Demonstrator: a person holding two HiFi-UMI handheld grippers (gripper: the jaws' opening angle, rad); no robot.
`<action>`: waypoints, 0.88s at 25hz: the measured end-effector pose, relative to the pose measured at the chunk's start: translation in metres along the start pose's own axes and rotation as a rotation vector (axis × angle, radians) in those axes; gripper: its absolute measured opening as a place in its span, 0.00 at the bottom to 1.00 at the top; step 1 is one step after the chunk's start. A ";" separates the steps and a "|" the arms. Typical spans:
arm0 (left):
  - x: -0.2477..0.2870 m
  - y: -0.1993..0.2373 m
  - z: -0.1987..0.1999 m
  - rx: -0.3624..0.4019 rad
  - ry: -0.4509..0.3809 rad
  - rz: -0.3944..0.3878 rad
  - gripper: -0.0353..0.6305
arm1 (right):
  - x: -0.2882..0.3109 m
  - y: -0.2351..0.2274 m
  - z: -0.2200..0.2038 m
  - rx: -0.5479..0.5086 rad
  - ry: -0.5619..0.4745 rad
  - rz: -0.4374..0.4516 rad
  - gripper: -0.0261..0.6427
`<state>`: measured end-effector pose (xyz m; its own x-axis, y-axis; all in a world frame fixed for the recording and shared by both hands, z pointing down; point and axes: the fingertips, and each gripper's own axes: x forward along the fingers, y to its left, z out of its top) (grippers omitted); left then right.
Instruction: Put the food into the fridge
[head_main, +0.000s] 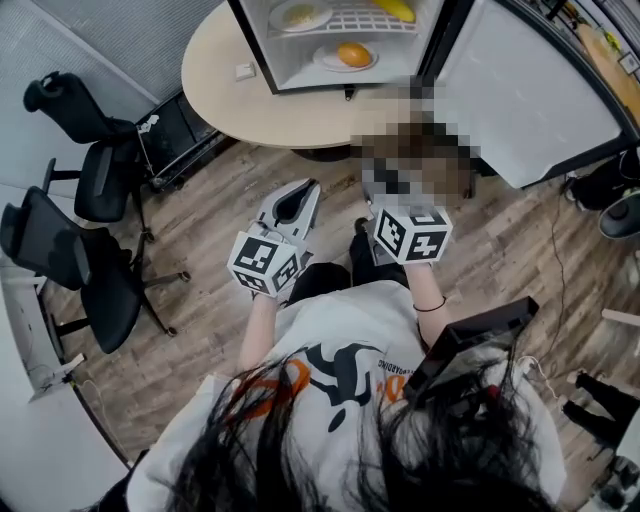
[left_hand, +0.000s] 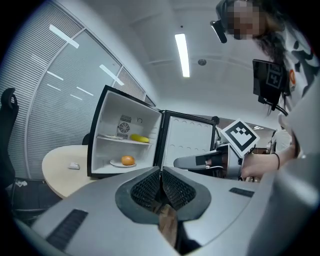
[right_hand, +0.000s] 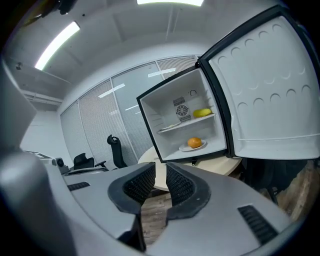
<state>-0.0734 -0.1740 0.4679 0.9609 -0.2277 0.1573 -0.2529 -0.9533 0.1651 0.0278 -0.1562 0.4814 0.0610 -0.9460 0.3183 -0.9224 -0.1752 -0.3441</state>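
In the head view, the fridge stands open on the round surface. An orange sits on a plate on its floor, and a banana lies on the wire shelf above. The orange is probably firm, light and apt to roll, so it is best pinched across its middle. The banana looks softer and wants a gentle hold mid-length. The left gripper hangs well short of the surface.

In the left gripper view, its fingers are pressed together and empty, aimed roughly level at the fridge.

In the right gripper view, the right gripper tilts slightly downward, its fingers drawn to a narrow slit with nothing between them.
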 end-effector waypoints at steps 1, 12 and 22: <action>-0.002 0.000 0.000 0.000 -0.003 0.002 0.07 | -0.001 0.001 -0.001 -0.001 0.000 0.001 0.15; -0.010 0.003 0.001 0.006 -0.009 0.009 0.07 | -0.001 0.011 -0.003 -0.009 -0.004 0.013 0.15; -0.006 0.006 0.005 0.013 -0.018 0.007 0.07 | 0.006 0.013 0.001 -0.026 0.002 0.023 0.15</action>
<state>-0.0806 -0.1794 0.4631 0.9612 -0.2376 0.1404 -0.2580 -0.9543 0.1511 0.0168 -0.1649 0.4783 0.0390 -0.9490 0.3128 -0.9330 -0.1466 -0.3286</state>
